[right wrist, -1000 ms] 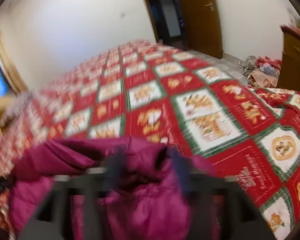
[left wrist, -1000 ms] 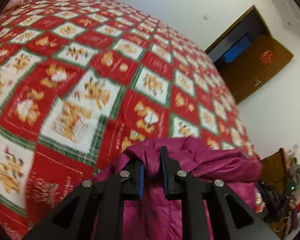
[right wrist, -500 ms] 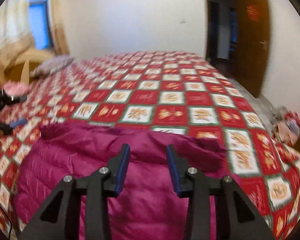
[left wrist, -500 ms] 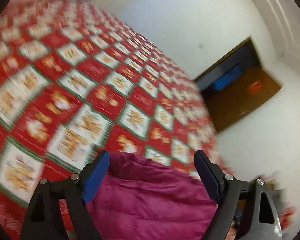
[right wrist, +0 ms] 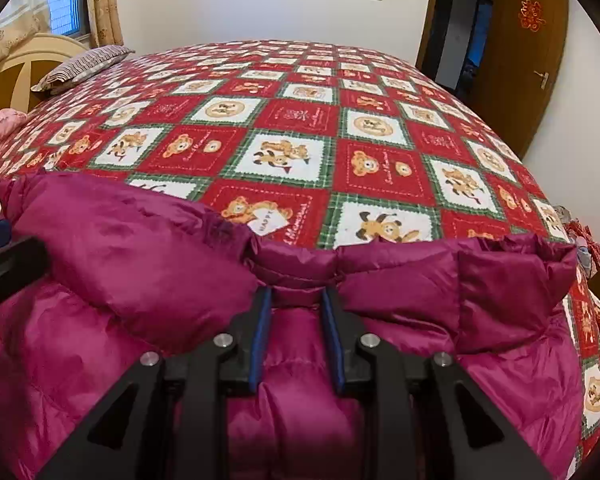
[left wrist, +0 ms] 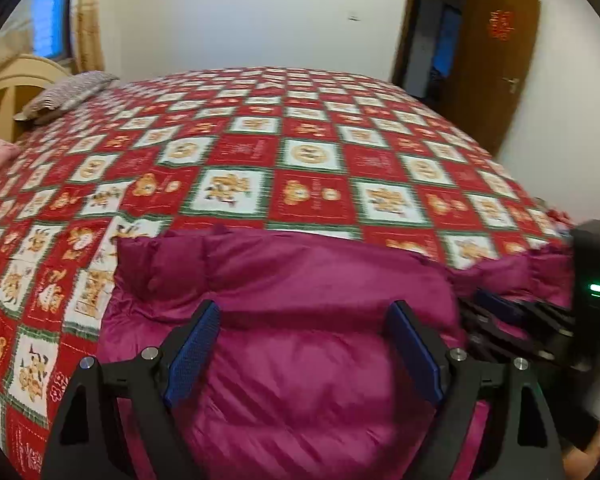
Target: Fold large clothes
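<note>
A magenta puffer jacket (left wrist: 300, 360) lies on the near edge of the bed, its far edge folded into a thick roll; it also shows in the right wrist view (right wrist: 140, 248). My left gripper (left wrist: 304, 316) is open and empty, its blue pads (left wrist: 192, 352) wide apart above the jacket's left part. My right gripper (right wrist: 296, 296) is partly closed, its pads pinching a fold of the jacket at the middle of the rolled edge. The right gripper also shows at the right edge of the left wrist view (left wrist: 512, 320).
The bed has a red, white and green bear-patterned quilt (right wrist: 300, 120). A striped pillow (right wrist: 84, 66) and a headboard (right wrist: 16, 64) are at the far left. A brown door (right wrist: 528, 48) stands open at the far right.
My left gripper let go of the jacket and opened wide. Both grippers swung to face across the bed, and the jacket settled flat with its far edge rolled. The right gripper stays narrow on the fold.
</note>
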`<state>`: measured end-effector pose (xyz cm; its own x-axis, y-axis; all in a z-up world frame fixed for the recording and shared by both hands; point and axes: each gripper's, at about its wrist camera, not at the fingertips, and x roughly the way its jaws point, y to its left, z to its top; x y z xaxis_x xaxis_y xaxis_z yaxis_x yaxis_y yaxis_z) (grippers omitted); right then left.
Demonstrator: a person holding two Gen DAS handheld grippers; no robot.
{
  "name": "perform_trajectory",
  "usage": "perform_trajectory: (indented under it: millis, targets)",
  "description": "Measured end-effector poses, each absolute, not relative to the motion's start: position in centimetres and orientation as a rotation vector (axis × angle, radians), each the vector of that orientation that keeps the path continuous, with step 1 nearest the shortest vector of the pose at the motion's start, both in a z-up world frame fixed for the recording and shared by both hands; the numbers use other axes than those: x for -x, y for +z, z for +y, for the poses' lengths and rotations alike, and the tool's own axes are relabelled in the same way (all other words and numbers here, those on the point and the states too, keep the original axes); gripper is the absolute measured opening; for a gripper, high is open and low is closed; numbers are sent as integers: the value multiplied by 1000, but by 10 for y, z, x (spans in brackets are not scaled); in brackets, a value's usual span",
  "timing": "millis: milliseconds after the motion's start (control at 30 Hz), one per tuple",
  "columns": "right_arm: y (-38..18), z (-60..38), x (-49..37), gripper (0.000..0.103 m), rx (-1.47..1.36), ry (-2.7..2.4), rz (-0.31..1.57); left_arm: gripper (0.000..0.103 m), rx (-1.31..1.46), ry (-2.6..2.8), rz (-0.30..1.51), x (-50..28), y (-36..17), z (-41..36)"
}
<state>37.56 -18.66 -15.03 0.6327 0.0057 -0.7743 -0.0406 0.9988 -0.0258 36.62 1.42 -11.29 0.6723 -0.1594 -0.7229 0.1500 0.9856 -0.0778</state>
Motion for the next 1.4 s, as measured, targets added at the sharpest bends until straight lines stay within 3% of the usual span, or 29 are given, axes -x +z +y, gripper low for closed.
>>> perform_trajectory:
  millis: [467,633,667,767,1100,1167,1267,1400]
  targets:
    - [-109,-265,-353,29,-122,-111,786,92,39,-123,863,-376,-151,20]
    - [-137,-321,-357,29,-161,-250,875,93,23,-115,871,-377,-152,16]
    - [-146,-329,-356,37,-188,-259,887,94,20,-114,871,-377,-152,16]
    - [-156,-346,-352,38,-288,-241,876,94,11,-109,872,-377,-152,14]
    - [-153,-337,-355,38,-214,-281,893,95,-5,-98,877,-378,-154,13]
    - [-137,-329,-348,30,-137,-322,881,95,-12,-95,883,-378,-154,13]
    - [-100,-309,-317,30,-141,-291,749,95,-41,-103,906,-376,-152,12]
    - [-82,-261,-288,30,-122,-154,729,95,-66,-92,891,-348,-127,22]
